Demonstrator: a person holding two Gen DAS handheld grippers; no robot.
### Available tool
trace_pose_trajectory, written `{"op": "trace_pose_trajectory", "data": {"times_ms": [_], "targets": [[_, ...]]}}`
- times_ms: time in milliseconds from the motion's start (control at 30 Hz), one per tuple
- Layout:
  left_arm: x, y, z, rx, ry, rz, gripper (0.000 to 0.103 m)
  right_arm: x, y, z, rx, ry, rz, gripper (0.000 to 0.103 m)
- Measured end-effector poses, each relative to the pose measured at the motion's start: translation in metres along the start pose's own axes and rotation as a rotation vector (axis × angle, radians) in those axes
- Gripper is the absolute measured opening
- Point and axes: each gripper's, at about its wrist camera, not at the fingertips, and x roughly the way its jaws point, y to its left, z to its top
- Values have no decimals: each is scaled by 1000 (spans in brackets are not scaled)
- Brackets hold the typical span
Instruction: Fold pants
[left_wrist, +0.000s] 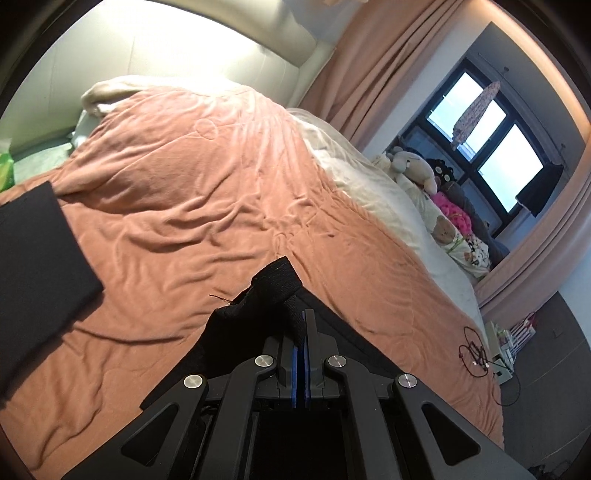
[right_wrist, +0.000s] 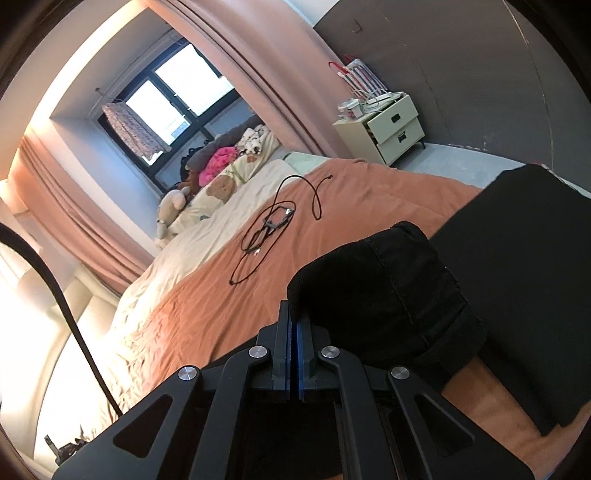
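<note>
Both claws pinch black pants: left claw (left_wrist: 301, 325), right claw (right_wrist: 293, 325), lifting an edge (right_wrist: 380, 295) above the bed (left_wrist: 184, 192). Soft, limp, probably light cloth; grip corners, perhaps the waistband.

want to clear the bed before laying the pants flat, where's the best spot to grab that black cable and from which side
Grip the black cable at its bunched middle, where several loops cross. A single strand lies flat in the soft orange cover and would likely slip a claw. Come from above, fingers across the bundle. Both claws are shut on the black pants, so one must let go first.
</note>
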Motion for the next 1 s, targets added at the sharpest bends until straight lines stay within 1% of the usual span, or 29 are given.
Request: {"op": "trace_pose_trajectory", "data": {"times_ms": [100, 233, 300, 367, 433, 600, 733, 867, 1000], "targets": [[26, -6, 6, 15, 19, 16, 2, 23, 14, 7, -3, 5, -26, 0], [68, -6, 15, 12, 72, 40, 2, 57, 30, 14, -20, 20, -64, 0], [93, -5, 17, 16, 113, 51, 2, 77, 37, 16, -24, 37, -77, 0], [118, -6, 16, 38, 155, 77, 2, 101, 43, 17, -37, 57, -105, 0], [136, -5, 15, 45, 181, 92, 2, 119, 46, 21, -31, 72, -124, 0], [171, -4, 15, 41, 234, 111, 2, 157, 55, 28, -37, 107, -182, 0], [192, -6, 13, 55, 262, 129, 2, 171, 61, 36, -52, 121, -204, 0], [208, -8, 13, 51, 280, 131, 2, 184, 69, 42, -69, 127, -224, 0], [228, -13, 13, 64, 299, 147, 2, 200, 64, 43, -73, 134, -249, 0]]}}
